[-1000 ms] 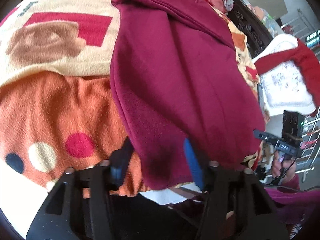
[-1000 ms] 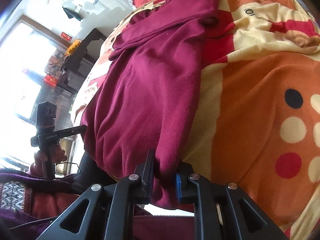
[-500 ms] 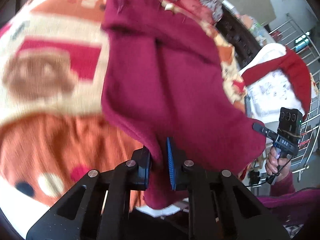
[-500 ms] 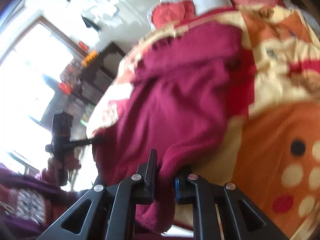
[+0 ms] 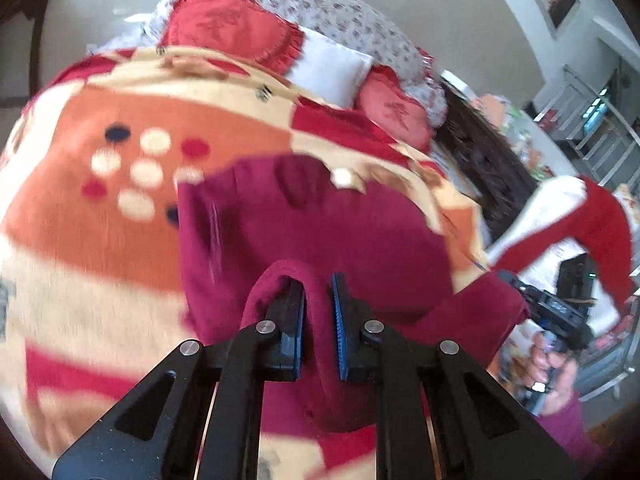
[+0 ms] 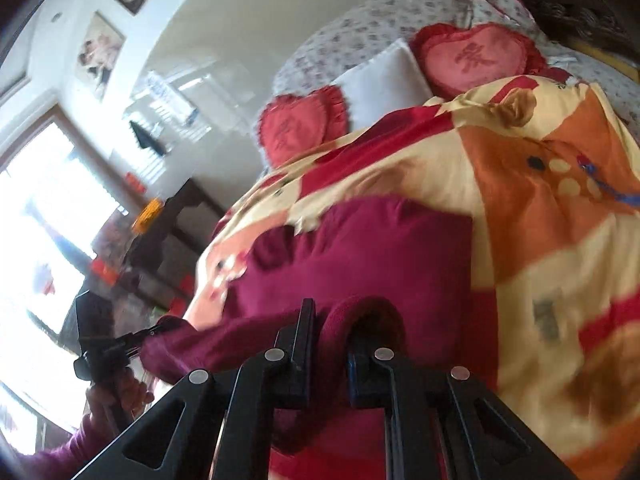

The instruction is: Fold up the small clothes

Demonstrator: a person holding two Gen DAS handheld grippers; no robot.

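Note:
A maroon fleece garment (image 5: 320, 216) lies on the patterned orange, cream and red blanket (image 5: 100, 216); it also shows in the right wrist view (image 6: 380, 248). My left gripper (image 5: 318, 304) is shut on a fold of the garment's near edge, lifted above the bed. My right gripper (image 6: 332, 332) is shut on the other near corner, also lifted. Each gripper shows in the other's view: the right one at the right edge (image 5: 560, 308), the left one at the left edge (image 6: 100, 340). The cloth hangs between them. Both views are motion-blurred.
Heart-shaped red cushions (image 5: 232, 28) and a white pillow (image 5: 332, 68) lie at the head of the bed. A dark wooden cabinet (image 5: 480, 152) stands beside the bed. A red and white cloth (image 5: 580, 216) hangs at right. A bright window (image 6: 36, 200) is at left.
The left gripper closed on the garment's edge. Both grippers have lifted the near edge up and carried it toward the head of the bed, doubling the garment over.

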